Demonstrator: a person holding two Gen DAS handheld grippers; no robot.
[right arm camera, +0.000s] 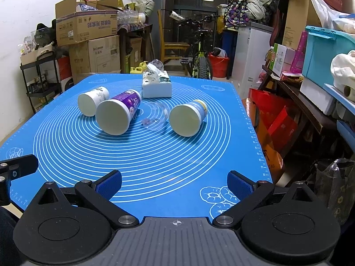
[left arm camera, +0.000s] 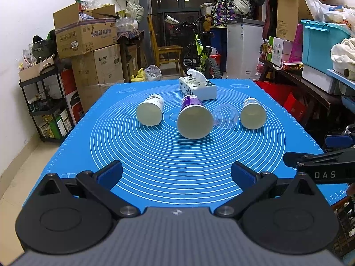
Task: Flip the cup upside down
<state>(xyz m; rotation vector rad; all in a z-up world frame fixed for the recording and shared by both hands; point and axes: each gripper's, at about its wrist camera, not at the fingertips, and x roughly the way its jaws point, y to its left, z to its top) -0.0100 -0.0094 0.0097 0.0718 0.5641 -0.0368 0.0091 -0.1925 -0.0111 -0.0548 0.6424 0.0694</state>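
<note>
Several cups lie on their sides on the blue mat (left arm camera: 177,161), mouths toward me. A white patterned cup (left arm camera: 150,110) lies at the left. A purple cup (left arm camera: 193,117) lies in the middle. A clear plastic cup (left arm camera: 225,115) lies beside it. A white and blue cup (left arm camera: 253,113) lies at the right. The right wrist view shows the white cup (right arm camera: 93,100), purple cup (right arm camera: 117,115), clear cup (right arm camera: 155,116) and white and blue cup (right arm camera: 188,118). My left gripper (left arm camera: 176,173) is open and empty above the mat's near edge. My right gripper (right arm camera: 175,182) is open and empty, further right.
A tissue box (left arm camera: 198,87) stands behind the cups, also in the right wrist view (right arm camera: 157,84). The right gripper's body (left arm camera: 321,164) shows at the left view's right edge. Cardboard boxes (left arm camera: 88,35), a bicycle (left arm camera: 199,51) and cluttered shelves (right arm camera: 310,102) surround the table.
</note>
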